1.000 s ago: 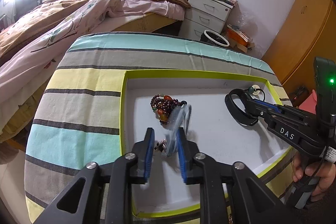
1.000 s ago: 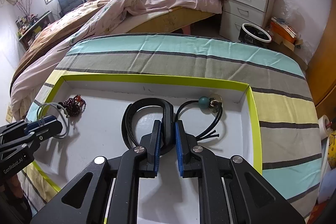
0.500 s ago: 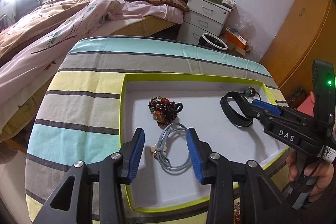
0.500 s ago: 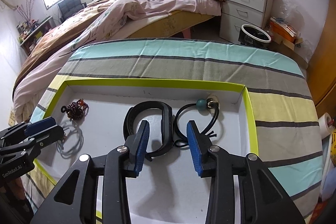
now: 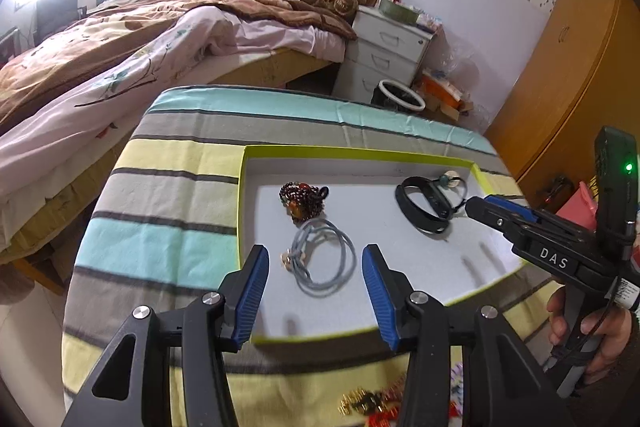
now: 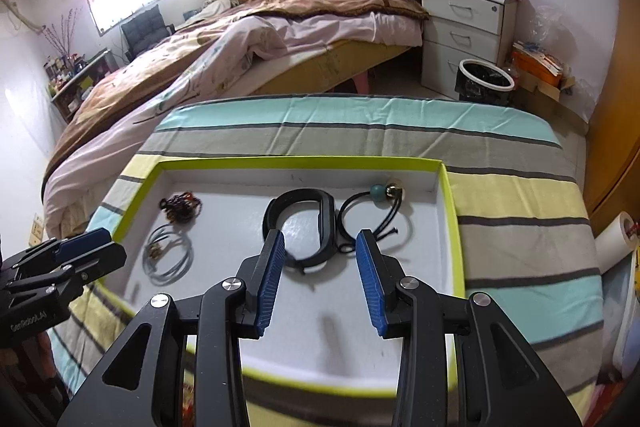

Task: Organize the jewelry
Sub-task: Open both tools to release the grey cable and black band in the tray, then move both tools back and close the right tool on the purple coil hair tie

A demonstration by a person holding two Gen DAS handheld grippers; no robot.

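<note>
A white tray with a lime-green rim (image 5: 360, 149) (image 6: 296, 160) lies on a striped cloth. In it are a dark red bead bracelet (image 5: 301, 199) (image 6: 181, 207), a grey cord loop with a small charm (image 5: 325, 259) (image 6: 168, 254), a black band (image 5: 423, 203) (image 6: 308, 223) and a black cord with a teal bead (image 6: 376, 215) (image 5: 448, 180). My left gripper (image 5: 315, 255) is open and empty, raised just short of the grey cord. My right gripper (image 6: 320, 242) is open and empty, raised just short of the black band.
Loose gold and red trinkets (image 5: 372, 401) lie on the cloth in front of the tray. A bed (image 6: 256, 39), a white drawer unit (image 6: 464, 27) and a bin (image 6: 484, 82) stand beyond the table. A wooden wardrobe (image 5: 568, 75) is at the right.
Both grippers have opened and pulled back and up. The left let go of the grey cord and the right let go of the black band; both now lie in the tray.
</note>
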